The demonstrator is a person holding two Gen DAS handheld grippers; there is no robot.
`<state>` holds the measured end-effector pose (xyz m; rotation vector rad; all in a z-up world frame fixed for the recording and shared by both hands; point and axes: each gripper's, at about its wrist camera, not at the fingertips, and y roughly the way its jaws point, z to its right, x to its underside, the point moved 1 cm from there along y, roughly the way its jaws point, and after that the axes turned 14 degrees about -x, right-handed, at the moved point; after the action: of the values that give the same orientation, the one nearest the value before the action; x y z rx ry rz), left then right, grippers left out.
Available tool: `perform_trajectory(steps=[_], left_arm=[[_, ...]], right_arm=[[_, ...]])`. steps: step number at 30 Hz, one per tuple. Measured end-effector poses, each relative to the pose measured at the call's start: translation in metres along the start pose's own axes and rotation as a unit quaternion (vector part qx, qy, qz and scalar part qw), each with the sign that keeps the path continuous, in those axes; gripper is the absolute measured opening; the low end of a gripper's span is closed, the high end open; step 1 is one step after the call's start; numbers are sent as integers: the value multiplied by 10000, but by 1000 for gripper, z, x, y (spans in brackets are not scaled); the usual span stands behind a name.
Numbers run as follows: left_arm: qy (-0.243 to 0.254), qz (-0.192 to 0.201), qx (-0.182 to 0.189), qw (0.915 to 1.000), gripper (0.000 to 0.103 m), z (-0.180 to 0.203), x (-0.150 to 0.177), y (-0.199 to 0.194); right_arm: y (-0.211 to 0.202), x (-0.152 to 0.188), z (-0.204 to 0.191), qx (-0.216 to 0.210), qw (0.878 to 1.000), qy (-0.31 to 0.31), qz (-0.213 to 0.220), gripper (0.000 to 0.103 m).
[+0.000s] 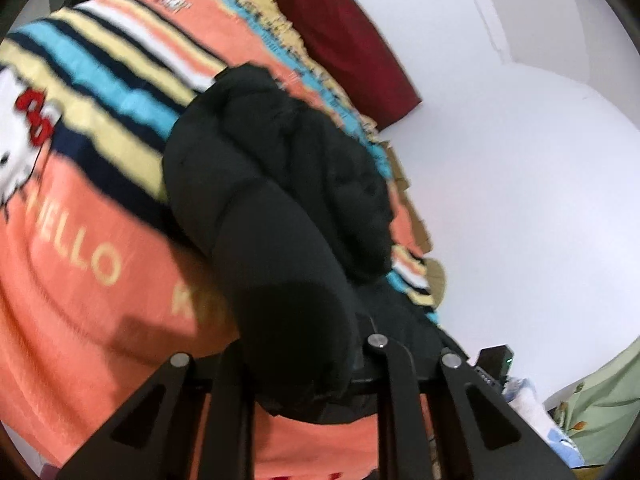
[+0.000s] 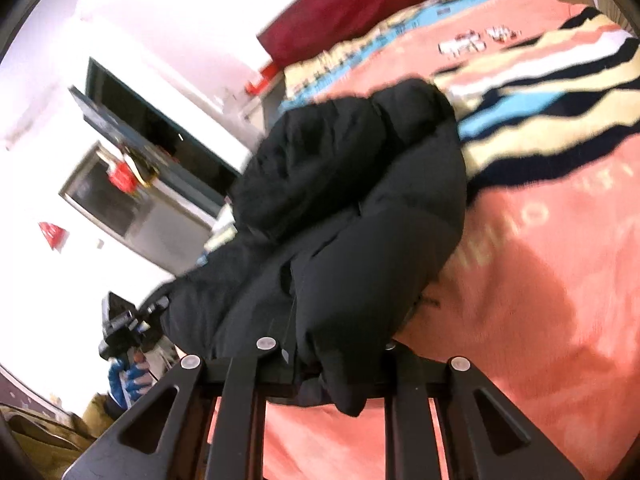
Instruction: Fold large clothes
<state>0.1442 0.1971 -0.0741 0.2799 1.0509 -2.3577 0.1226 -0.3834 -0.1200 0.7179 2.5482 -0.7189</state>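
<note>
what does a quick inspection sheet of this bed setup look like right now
surface: bed covered by an orange striped blanket with a cartoon cat print and lettering.
job's things: one black puffer jacket, bunched up and lifted at the near end, not yet folded flat.
clutter: dark red pillow at the head of the bed.
grippers: left gripper and right gripper each have jacket fabric bulging between the fingers; fingertips hidden. In the right wrist view the left unit shows, held by a blue-gloved hand.
cables: nothing seen.
surroundings: white wall, dark open window with red decorations.
</note>
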Motion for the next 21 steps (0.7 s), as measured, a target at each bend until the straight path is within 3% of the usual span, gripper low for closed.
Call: perform_trajectory(steps=[5, 15, 17, 21], left_arm=[[-190, 84, 338, 9992, 16, 18, -36, -3], [-587, 250, 789, 9948, 16, 64, -126, 18], [-661, 276, 675, 9951, 17, 72, -152, 31], [-719, 271, 322, 9965, 17, 84, -204, 75]], right_arm=[[-2, -35, 0, -469, 9976, 276, 428, 16], [22, -134, 11, -892, 9873, 960, 893, 16], [30, -153, 17, -885, 9845, 1170, 965, 17], [58, -200, 27, -466, 9853, 1252, 1066, 18]])
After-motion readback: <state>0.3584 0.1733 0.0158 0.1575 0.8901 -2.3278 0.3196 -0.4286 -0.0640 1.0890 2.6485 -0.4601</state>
